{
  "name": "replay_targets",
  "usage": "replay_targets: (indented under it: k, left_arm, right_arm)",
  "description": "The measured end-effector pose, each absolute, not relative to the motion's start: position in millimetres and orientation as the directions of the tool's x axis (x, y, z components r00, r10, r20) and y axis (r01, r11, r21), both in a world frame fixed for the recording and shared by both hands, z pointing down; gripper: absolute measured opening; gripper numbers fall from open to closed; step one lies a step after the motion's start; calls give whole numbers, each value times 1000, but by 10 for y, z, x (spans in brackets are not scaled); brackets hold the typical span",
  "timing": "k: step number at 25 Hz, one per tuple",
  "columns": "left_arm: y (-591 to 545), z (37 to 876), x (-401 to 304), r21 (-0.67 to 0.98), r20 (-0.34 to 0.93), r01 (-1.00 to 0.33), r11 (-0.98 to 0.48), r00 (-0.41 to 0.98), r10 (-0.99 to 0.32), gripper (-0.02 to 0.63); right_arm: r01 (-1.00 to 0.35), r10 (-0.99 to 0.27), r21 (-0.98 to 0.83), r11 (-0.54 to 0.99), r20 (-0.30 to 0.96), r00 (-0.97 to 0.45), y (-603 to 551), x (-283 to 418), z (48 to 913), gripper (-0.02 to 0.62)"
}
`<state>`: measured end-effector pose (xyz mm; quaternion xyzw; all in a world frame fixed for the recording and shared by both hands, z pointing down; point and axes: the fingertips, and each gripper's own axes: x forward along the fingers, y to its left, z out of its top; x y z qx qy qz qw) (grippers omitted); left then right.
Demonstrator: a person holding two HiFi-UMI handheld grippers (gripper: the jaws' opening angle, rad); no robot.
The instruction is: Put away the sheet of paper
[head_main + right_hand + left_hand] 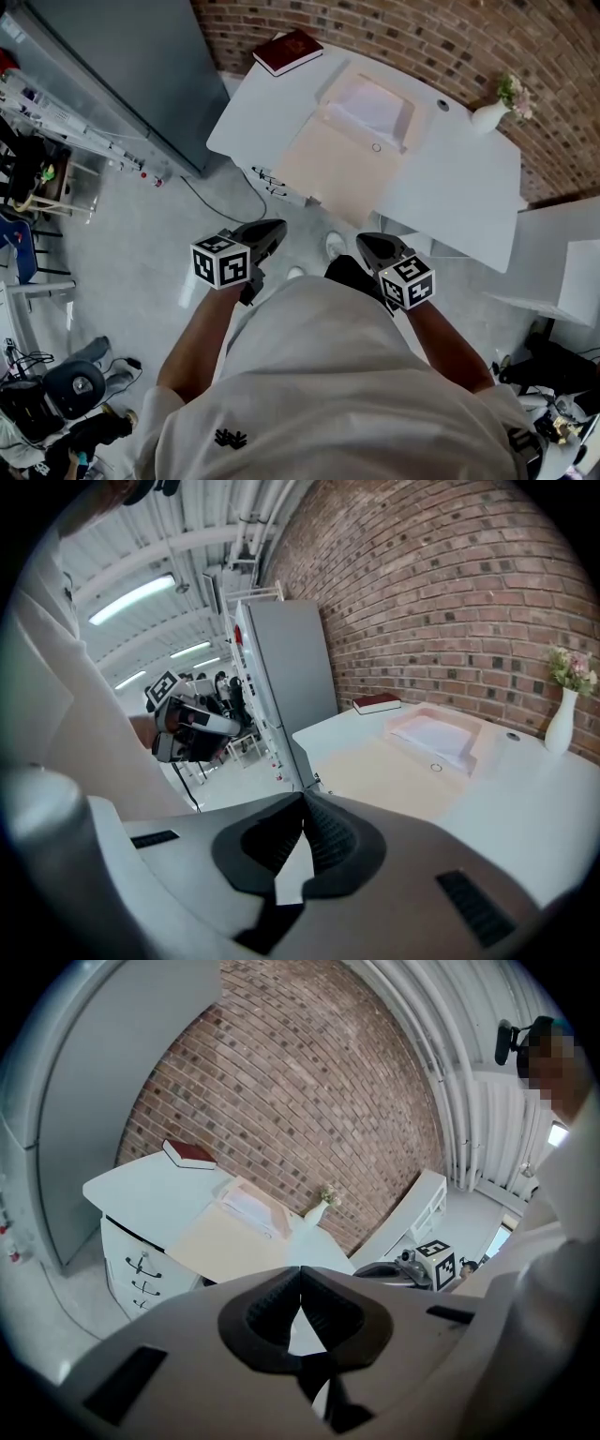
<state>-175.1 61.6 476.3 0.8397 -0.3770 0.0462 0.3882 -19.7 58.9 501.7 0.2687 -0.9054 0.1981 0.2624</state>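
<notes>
The person stood before the white bench [459, 178] with both forearms bent at the waist, holding a gripper in each hand and pointing them forward and slightly down at it. The left gripper [275, 231] had its jaws pressed together with nothing between them, and the right gripper [367, 244] was likewise closed and empty. Each carried a cube with black-and-white square markers. The cream sheet of paper [330, 167] lay flat on the bench, just in front of a tray [373, 105] and well apart from both grippers. A red book [288, 52] lay at the far corner.
</notes>
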Motion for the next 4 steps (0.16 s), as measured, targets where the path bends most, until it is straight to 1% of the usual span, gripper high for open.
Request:
replay_targets:
  k: [4]
  left_arm:
    - [403, 4779, -1719, 614, 375, -678, -404, 701, -607, 25]
  right_arm:
    - [-583, -376, -216, 783, 581, -722, 294, -145, 5057, 28]
